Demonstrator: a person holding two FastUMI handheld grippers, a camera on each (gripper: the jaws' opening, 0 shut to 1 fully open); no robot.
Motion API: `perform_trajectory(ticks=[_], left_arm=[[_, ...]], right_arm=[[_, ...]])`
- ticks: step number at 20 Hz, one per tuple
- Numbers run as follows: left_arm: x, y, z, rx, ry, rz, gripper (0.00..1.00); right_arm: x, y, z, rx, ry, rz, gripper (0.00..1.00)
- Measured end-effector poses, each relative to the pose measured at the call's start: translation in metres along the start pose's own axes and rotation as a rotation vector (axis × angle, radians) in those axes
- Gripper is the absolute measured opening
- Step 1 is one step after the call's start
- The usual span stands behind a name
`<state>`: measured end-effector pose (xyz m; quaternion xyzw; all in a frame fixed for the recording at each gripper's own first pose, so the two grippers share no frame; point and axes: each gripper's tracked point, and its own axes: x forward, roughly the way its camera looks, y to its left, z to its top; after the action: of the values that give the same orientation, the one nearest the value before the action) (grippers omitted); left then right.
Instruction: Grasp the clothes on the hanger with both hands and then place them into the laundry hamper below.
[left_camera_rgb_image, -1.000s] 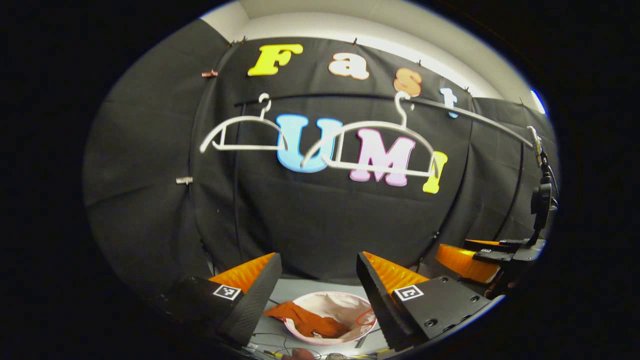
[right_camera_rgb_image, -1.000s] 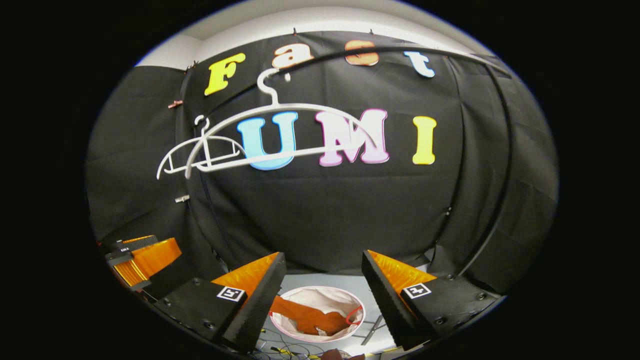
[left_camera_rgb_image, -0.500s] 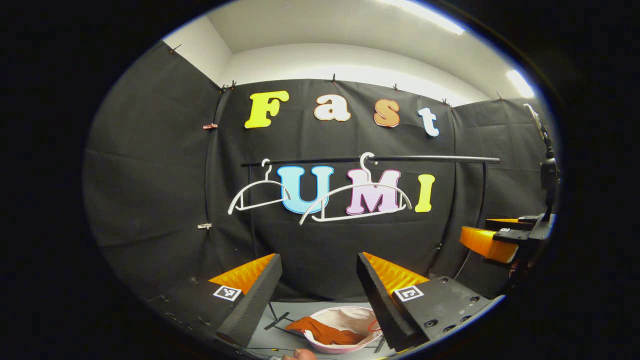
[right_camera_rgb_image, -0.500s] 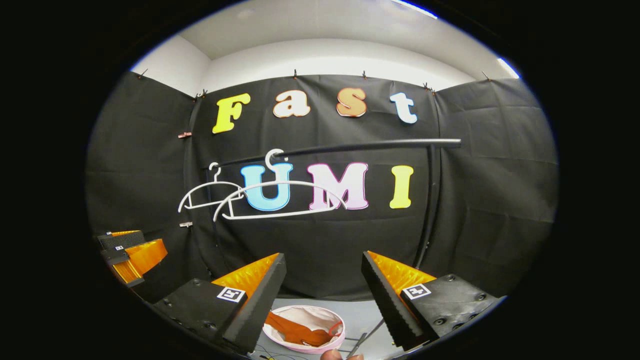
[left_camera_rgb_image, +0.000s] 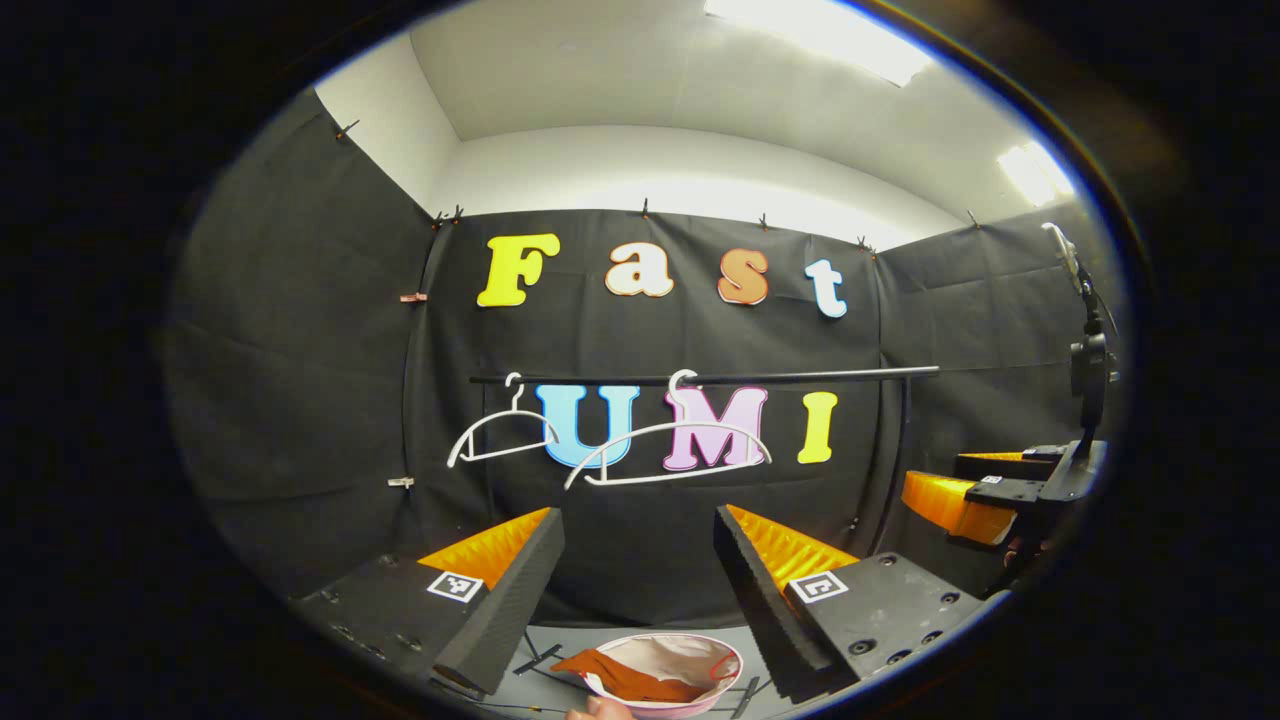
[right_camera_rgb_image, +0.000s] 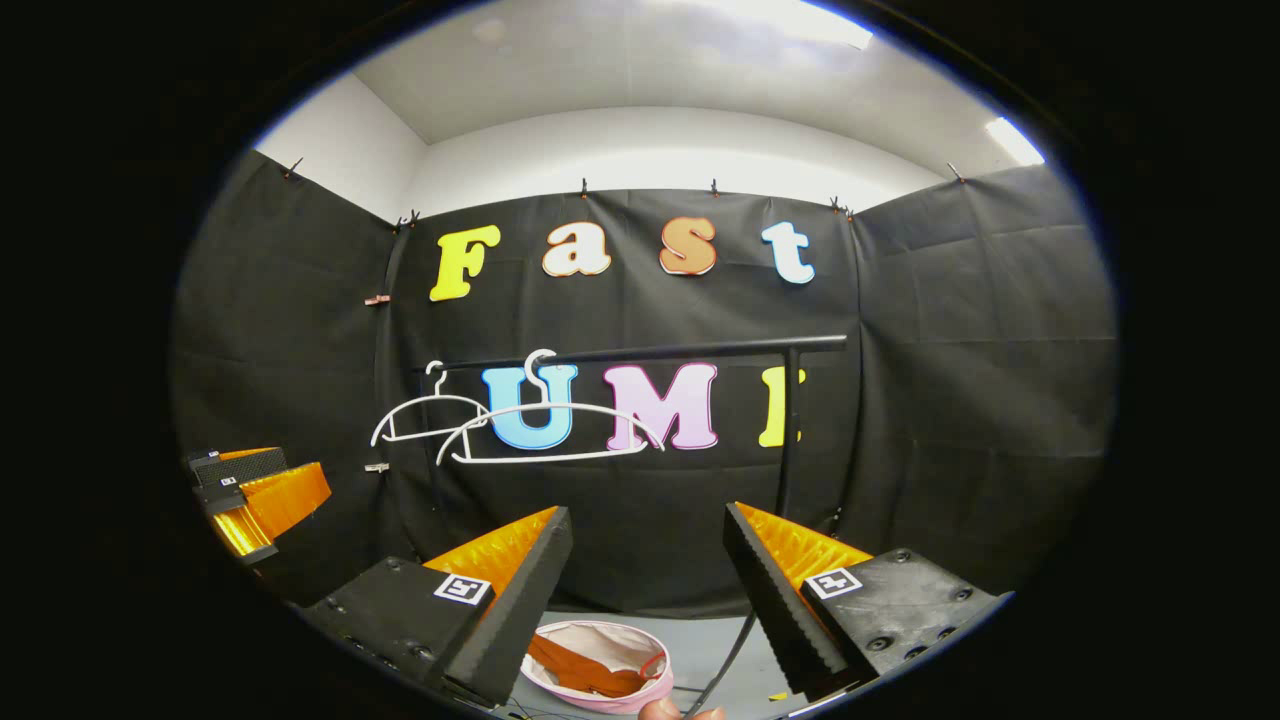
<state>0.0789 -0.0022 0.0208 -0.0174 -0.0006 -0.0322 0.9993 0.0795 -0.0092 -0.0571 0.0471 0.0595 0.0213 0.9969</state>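
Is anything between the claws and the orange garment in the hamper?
Nothing visible. The orange garment lies in the hamper, below and ahead of the open left claw. The right claw is open too, with open air in between.

Left tool (left_camera_rgb_image: 635, 580): two wedge-shaped fingers with ribbed inner faces; flat black mounts behind, round screws on top; small square black-and-white marker tag on each mount; right tool (right_camera_rgb_image: 645, 580): same wedge fingers, same tags, screws along the mounts; thin black cable beside one finger.
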Motion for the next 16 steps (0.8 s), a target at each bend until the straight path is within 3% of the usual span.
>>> perform_trajectory(ticks=[1,2,3,4,5,6,13,15,16], left_arm=[[-0.005,-0.009,0.002,0.005,-0.002,-0.01,0.98],[-0.009,-0.013,0.002,0.007,0.001,-0.012,0.92],[-0.013,-0.015,0.0,0.0,0.009,-0.014,0.98],[-0.016,-0.017,-0.004,-0.015,0.017,-0.015,0.96],[-0.019,-0.019,-0.006,-0.03,0.025,-0.022,0.95],[-0.021,-0.019,-0.009,-0.038,0.034,-0.024,0.92],[-0.035,-0.021,-0.023,-0.05,0.065,-0.053,0.95],[-0.035,-0.02,-0.027,-0.064,0.077,-0.061,0.95],[-0.035,-0.018,-0.026,-0.069,0.082,-0.063,0.95]], right_arm=[[-0.005,-0.009,0.006,-0.012,-0.023,-0.02,0.93],[-0.009,-0.017,0.011,-0.028,-0.047,-0.04,0.93],[-0.014,-0.023,0.015,-0.045,-0.068,-0.06,0.93],[-0.019,-0.025,0.017,-0.052,-0.079,-0.067,0.92],[-0.024,-0.023,0.018,-0.054,-0.086,-0.067,0.93],[-0.028,-0.022,0.018,-0.057,-0.086,-0.07,1.0],[-0.045,-0.01,0.013,-0.069,-0.061,-0.078,1.0],[-0.049,-0.007,0.016,-0.076,-0.061,-0.079,0.93],[-0.052,-0.006,0.018,-0.077,-0.064,-0.083,0.98]])
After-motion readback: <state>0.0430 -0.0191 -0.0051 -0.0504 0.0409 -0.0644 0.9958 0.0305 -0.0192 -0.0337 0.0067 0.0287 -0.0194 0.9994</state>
